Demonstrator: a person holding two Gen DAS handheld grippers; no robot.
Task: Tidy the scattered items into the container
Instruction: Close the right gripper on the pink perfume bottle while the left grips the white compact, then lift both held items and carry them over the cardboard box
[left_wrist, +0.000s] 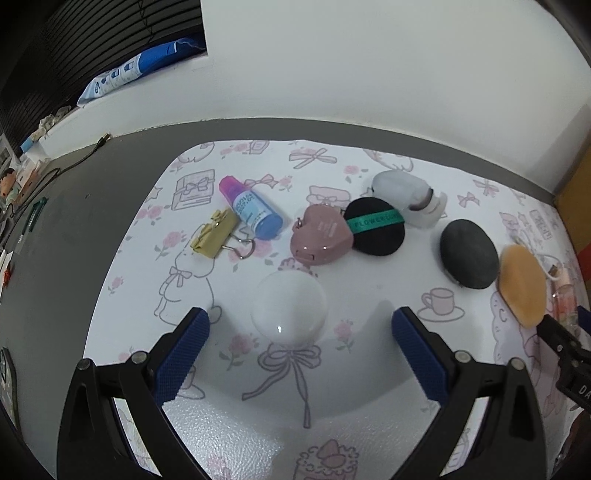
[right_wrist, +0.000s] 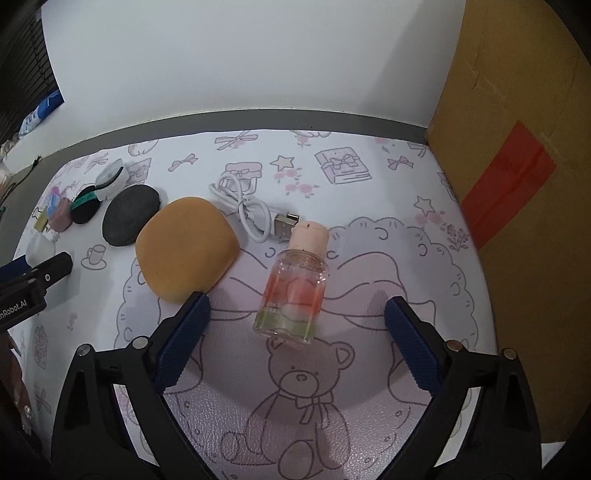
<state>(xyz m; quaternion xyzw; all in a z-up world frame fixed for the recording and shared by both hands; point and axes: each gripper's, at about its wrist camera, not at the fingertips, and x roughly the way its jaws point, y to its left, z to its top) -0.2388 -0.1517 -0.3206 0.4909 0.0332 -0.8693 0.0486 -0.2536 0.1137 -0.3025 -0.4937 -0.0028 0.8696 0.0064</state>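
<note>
In the right wrist view the clear bottle (right_wrist: 291, 291) lay on the tabletop (right_wrist: 369, 206) at frame centre, between the right gripper (right_wrist: 297, 314)'s spread jaws, its long axis running up-frame, cap away. The left gripper (left_wrist: 301, 325), jaws likewise spread, flanked a white ball (left_wrist: 290, 308).

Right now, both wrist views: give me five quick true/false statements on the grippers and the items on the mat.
1. The left gripper is open around a white ball. True.
2. The right gripper is shut on the small clear bottle. False: it is open, with the bottle lying between the fingers, untouched.
3. The pink heart case touches the black puff. True.
4. The white cable is plugged into the bottle. False: it lies loose beside it.
5. The yellow binder clip sits on the orange sponge. False: they are far apart.
</note>
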